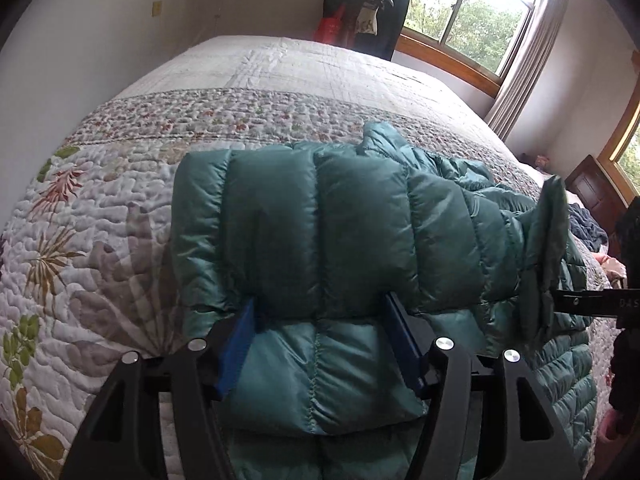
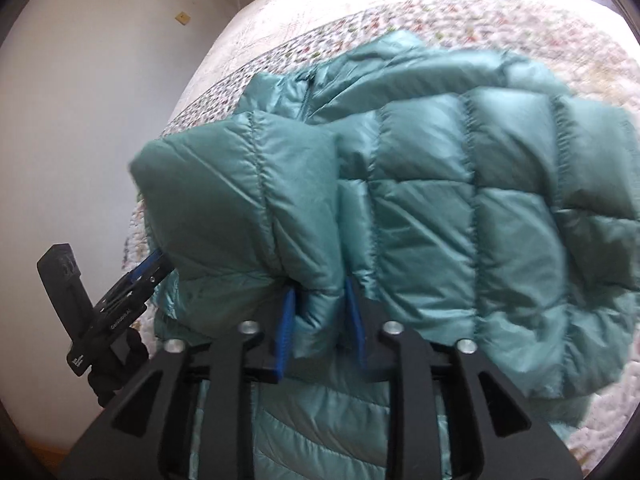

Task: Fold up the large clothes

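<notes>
A teal quilted down jacket [image 1: 360, 216] lies on a bed covered by a floral quilted bedspread [image 1: 100, 216], close to the near edge of the bed and toward its right side as seen from the left wrist camera. Part of the jacket is raised off the bedspread, with more of the jacket lying beneath it.

Left gripper [image 1: 320, 344]: the two blue-padded fingers [image 1: 236, 356] stand fairly wide apart, with a thick puffed fold of the jacket filling the space between them and bulging over their tips. The fabric appears held between the pads. In the right wrist view the same gripper [image 2: 154, 266] enters from the lower left and bites into the left edge of the lifted fold.

Right gripper [image 2: 320, 320]: the blue pads [image 2: 286, 332] are drawn in to a narrow gap and pinch a bunched section of the jacket [image 2: 440, 184]. The garment drapes over and beyond the fingertips, slightly blurred. In the left wrist view the black tip of this gripper [image 1: 560, 300] meets a raised flap of jacket at the right edge of the frame.

Surroundings: a white wall [image 1: 100, 32] runs along the bed's far left side. A wood-framed window [image 1: 472, 20] with a curtain [image 1: 532, 52] stands behind the far right corner of the bed, and dark garments on hangers [image 1: 360, 0] hang beyond its far edge.
</notes>
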`<action>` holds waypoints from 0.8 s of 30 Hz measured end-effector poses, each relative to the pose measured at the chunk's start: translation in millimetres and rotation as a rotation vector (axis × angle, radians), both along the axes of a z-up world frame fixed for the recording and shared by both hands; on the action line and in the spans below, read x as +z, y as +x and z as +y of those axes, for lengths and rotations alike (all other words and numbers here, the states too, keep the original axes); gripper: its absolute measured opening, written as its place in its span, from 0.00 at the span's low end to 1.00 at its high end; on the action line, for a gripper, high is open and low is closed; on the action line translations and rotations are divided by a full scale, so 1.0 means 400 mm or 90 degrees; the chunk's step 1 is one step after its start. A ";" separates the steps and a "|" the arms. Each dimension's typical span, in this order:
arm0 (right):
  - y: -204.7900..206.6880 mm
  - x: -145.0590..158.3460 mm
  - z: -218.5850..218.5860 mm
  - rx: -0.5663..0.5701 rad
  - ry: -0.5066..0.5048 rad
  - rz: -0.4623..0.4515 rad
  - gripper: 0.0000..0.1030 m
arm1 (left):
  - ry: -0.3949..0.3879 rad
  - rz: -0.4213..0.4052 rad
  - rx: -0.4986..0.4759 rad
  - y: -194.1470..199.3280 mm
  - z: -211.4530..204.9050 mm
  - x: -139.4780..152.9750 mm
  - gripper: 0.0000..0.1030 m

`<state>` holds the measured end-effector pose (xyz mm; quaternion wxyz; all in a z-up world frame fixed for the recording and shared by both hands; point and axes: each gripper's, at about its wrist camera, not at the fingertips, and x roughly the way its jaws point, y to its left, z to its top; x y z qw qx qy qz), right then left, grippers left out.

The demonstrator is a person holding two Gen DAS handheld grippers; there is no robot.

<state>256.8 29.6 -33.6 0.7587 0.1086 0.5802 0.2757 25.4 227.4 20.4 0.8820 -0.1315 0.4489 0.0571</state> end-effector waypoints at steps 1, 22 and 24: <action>-0.011 0.014 -0.006 -0.008 -0.014 -0.019 0.35 | -0.001 -0.003 -0.002 -0.004 0.001 0.004 0.62; -0.169 0.045 0.337 0.126 -0.314 -0.209 0.51 | -0.010 -0.003 0.014 -0.022 0.031 0.016 0.63; -0.151 0.035 0.302 0.111 -0.304 -0.197 0.24 | -0.007 -0.002 0.010 -0.021 0.030 0.010 0.63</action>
